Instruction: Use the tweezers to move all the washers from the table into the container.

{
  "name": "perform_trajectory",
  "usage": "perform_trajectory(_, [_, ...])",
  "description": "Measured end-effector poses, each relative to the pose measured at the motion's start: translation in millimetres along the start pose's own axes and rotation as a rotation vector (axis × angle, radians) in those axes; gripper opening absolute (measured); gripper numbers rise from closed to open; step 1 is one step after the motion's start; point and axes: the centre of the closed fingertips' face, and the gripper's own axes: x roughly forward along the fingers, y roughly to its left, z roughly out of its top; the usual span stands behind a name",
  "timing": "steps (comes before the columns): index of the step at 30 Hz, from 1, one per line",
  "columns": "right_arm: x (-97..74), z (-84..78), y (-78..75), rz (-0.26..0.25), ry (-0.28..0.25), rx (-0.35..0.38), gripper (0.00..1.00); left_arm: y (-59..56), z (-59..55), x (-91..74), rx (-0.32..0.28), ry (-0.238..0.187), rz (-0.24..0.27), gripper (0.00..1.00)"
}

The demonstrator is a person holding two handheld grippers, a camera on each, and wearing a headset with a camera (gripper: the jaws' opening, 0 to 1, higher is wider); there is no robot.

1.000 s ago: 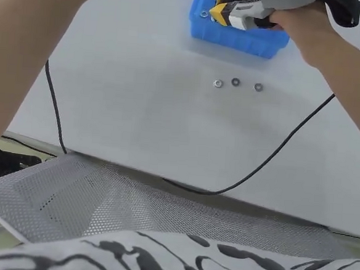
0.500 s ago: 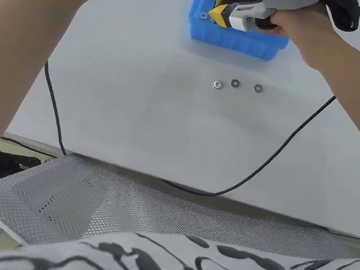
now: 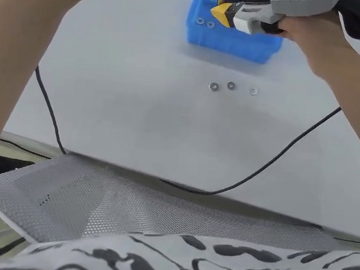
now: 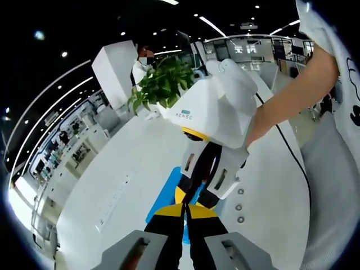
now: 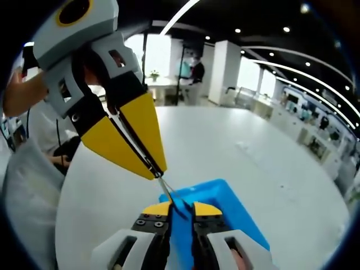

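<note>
The blue container [image 3: 236, 41] stands at the far side of the white table [image 3: 138, 107], with two washers [image 3: 201, 21] inside it. Three more washers [image 3: 231, 85] lie in a row on the table just in front of it. Both grippers meet tip to tip above the container. My left gripper [image 5: 160, 171] is shut on the thin metal tweezers [image 5: 169, 188]. The tweezers' tips reach between the nearly closed yellow jaws of my right gripper [image 5: 181, 209]. In the head view the right gripper [image 3: 224, 13] hovers over the container's near side.
A black cable [image 3: 271, 160] crosses the table from the right and runs along its near edge. Another cable [image 3: 46, 107] hangs on the left. A grey mesh chair back [image 3: 101, 197] sits below the table edge. Other people stand far off in the hall.
A second washer now shows in the container where one showed before. The head camera has shifted slightly. Both grippers stay above the container, and the three table washers have not moved.
</note>
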Motion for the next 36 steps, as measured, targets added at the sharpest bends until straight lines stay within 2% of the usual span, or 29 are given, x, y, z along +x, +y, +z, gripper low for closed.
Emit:
perform_trajectory(5, [-11.9, 7.1, 10.2, -0.003, -0.017, -0.038, 0.09, -10.7, 12.6, -15.2, 0.012, -0.015, 0.004, 0.00])
perform_trajectory(6, [-13.8, 7.5, 12.2, -0.002, -0.020, -0.039, 0.09, -6.8, 13.3, -11.1, 0.012, -0.018, 0.002, 0.00])
perform_trajectory(7, [-14.6, 7.1, 13.1, 0.001, -0.022, -0.036, 0.09, -8.6, 14.6, -12.1, 0.010, -0.021, 0.000, 0.00])
perform_trajectory(13, [-21.6, -1.2, 27.4, 0.010, -0.026, -0.011, 0.09, -20.5, 9.2, -14.0, 0.018, -0.022, -0.017, 0.00])
perform_trajectory(16, [-21.3, -4.6, 32.6, 0.020, -0.035, 0.028, 0.09, -26.6, 7.2, -15.4, 0.015, -0.019, -0.030, 0.00])
perform_trajectory(17, [-22.9, -3.2, 39.1, 0.026, -0.038, 0.042, 0.09, -27.8, 6.0, -15.3, 0.013, -0.018, -0.033, 0.00])
perform_trajectory(21, [-21.7, -12.7, 43.8, 0.035, -0.027, 0.061, 0.08, -36.8, -0.8, -14.3, 0.006, -0.011, -0.069, 0.00])
perform_trajectory(24, [-23.1, -12.9, 50.1, 0.037, -0.025, 0.067, 0.08, -46.0, -3.5, -14.0, 0.015, -0.010, -0.088, 0.00])
perform_trajectory(29, [-21.7, -26.5, 64.7, 0.065, -0.002, 0.065, 0.09, -61.4, -10.3, -14.2, 0.009, -0.002, -0.122, 0.00])
perform_trajectory(36, [-23.7, -40.0, 75.1, 0.079, 0.032, 0.053, 0.09, -74.2, -14.9, -10.7, -0.027, -0.006, -0.150, 0.00])
